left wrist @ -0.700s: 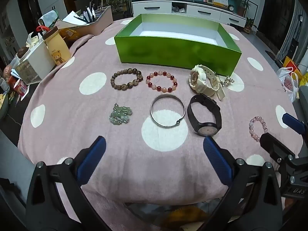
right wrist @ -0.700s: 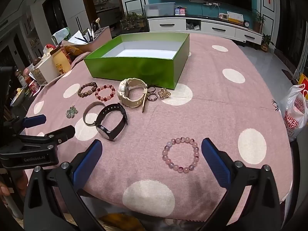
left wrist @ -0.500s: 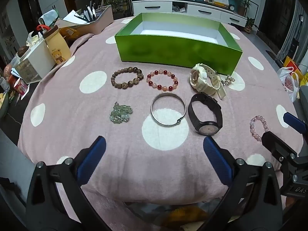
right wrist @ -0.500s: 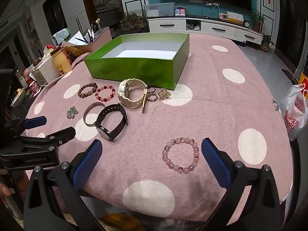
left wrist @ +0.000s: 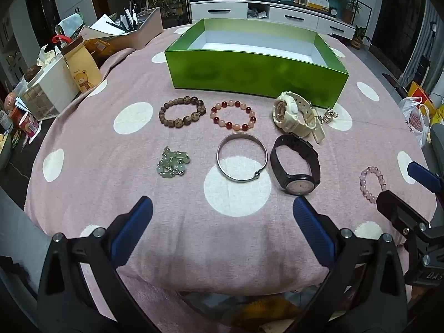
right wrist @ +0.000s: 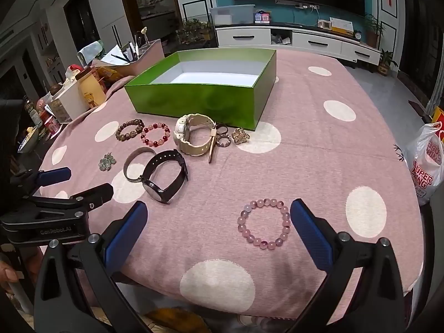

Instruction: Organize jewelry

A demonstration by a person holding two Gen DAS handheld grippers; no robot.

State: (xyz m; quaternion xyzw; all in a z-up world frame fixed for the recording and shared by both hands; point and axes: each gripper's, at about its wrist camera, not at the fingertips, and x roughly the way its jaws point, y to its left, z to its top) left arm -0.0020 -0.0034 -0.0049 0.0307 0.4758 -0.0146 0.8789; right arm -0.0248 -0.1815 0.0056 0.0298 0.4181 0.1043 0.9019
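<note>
An empty green box point(left wrist: 255, 75) point(right wrist: 194, 102) stands at the back of a pink dotted tablecloth. In front of it lie a brown bead bracelet point(left wrist: 181, 113), a red-pink bead bracelet point(left wrist: 233, 115), a cream watch point(left wrist: 294, 115), a silver bangle point(left wrist: 241, 156), a black watch point(left wrist: 297, 166), a green stone piece point(left wrist: 172, 163) and small rings point(right wrist: 223, 137). A pale pink bead bracelet point(right wrist: 263, 223) lies just ahead of my right gripper point(right wrist: 219, 229), close to its right finger. My left gripper point(left wrist: 222, 223) hovers open near the table's front edge, nothing between its fingers. Both are open.
At the table's left edge stand a white drawer box point(left wrist: 47, 88), a beige bear bottle point(left wrist: 82, 69) and a tray with pens point(left wrist: 130, 32). A plastic bag point(right wrist: 427, 161) hangs off to the right. A TV cabinet point(right wrist: 299, 41) is behind.
Both grippers have crept slightly forward, so the jewelry sits a little lower in each view. Nothing was taken hold of.
</note>
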